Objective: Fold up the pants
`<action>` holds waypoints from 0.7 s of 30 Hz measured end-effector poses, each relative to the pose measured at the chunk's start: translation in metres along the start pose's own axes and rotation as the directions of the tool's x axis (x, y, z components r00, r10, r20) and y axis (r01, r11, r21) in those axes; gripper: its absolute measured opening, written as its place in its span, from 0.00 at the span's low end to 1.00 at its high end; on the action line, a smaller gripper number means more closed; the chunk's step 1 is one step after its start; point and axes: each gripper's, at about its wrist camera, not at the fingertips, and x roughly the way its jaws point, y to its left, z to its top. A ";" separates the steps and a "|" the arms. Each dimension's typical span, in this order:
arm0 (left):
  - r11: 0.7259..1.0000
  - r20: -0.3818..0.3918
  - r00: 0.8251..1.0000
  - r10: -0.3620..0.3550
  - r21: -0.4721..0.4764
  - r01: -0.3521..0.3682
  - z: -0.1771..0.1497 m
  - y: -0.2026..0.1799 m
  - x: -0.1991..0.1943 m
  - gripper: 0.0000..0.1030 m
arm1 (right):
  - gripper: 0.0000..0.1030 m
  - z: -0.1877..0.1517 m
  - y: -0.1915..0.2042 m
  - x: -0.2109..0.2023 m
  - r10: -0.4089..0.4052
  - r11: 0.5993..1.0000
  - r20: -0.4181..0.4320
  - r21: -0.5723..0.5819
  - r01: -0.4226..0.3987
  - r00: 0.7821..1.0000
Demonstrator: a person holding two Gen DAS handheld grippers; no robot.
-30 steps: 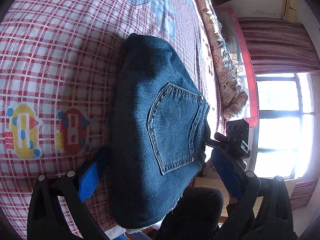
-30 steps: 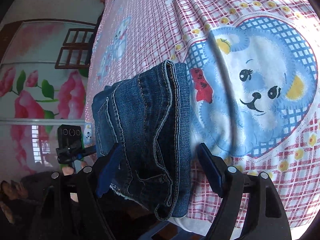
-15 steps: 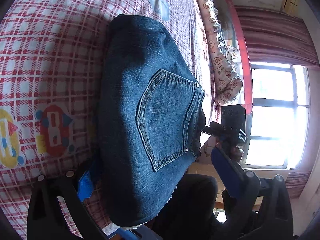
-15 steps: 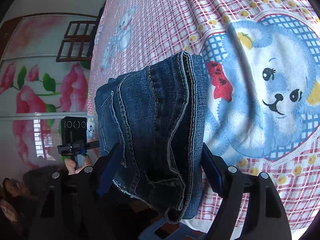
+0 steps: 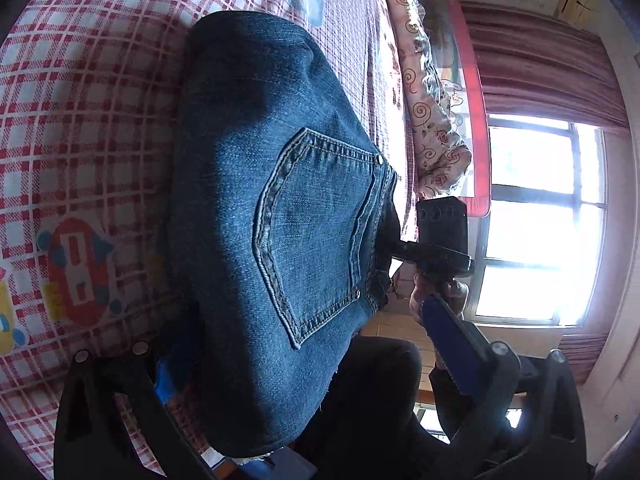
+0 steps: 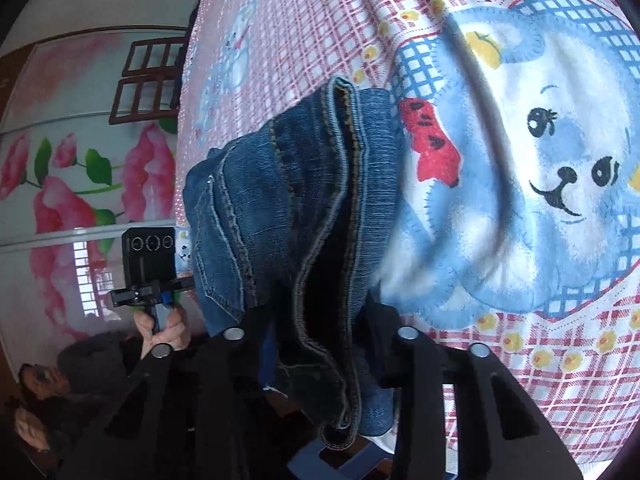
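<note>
Dark blue folded jeans (image 5: pixel 280 220) lie near the edge of the red-checked bedsheet (image 5: pixel 80 100), a back pocket (image 5: pixel 320 232) facing up. My left gripper (image 5: pixel 312 360) stands open across the near end of the stack. One blue pad is tucked against the bed side of the stack, and the other fingertip (image 5: pixel 452 344) hangs in the air past the bed's edge. In the right wrist view the layered edge of the jeans (image 6: pixel 304 220) fills the gap of my right gripper (image 6: pixel 320 320). Its jaws are closing and its fingers press the denim from both sides.
A floral quilt (image 5: pixel 432 120) and red bed rail (image 5: pixel 476 120) run along the far side, with a bright window (image 5: pixel 532 220) beyond. A person's dark-clad leg (image 5: pixel 372 380) is close under the bed edge. A blue bear print (image 6: pixel 540 184) covers the sheet beside the jeans.
The right jaws went from wide open to closed in on the jeans' edge. Both grippers have come closer to the stack, which now looks larger in both views.
</note>
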 end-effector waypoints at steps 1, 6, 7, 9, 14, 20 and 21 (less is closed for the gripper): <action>1.000 0.000 1.000 0.009 0.003 -0.009 0.000 -0.001 0.001 0.98 | 0.23 0.000 0.000 0.000 -0.003 1.000 -0.002 -0.003 0.003 1.000; 0.996 0.000 0.996 0.091 -0.015 -0.091 0.002 0.000 0.004 0.74 | 0.21 0.001 -0.001 0.002 -0.009 1.000 -0.007 0.009 0.009 1.000; 0.990 -0.002 0.990 0.141 -0.021 -0.141 0.002 0.004 0.003 0.25 | 0.20 0.000 0.001 0.001 -0.017 1.000 -0.005 -0.003 0.017 1.000; 0.991 0.008 0.991 0.131 -0.030 -0.131 -0.001 0.011 -0.003 0.19 | 0.19 -0.002 0.008 -0.004 -0.045 0.998 -0.002 -0.032 0.045 0.999; 0.988 0.033 0.987 0.156 0.005 -0.157 -0.007 0.002 -0.007 0.15 | 0.18 -0.006 0.025 -0.010 -0.104 0.992 0.015 -0.067 0.105 0.994; 0.984 0.044 0.984 0.171 0.035 -0.172 -0.007 -0.013 -0.013 0.12 | 0.17 -0.008 0.044 -0.017 -0.108 0.989 0.025 -0.098 0.110 0.994; 0.984 0.045 0.984 0.174 0.039 -0.175 -0.008 -0.015 -0.015 0.12 | 0.17 -0.008 0.045 -0.017 -0.108 0.989 0.024 -0.099 0.110 0.994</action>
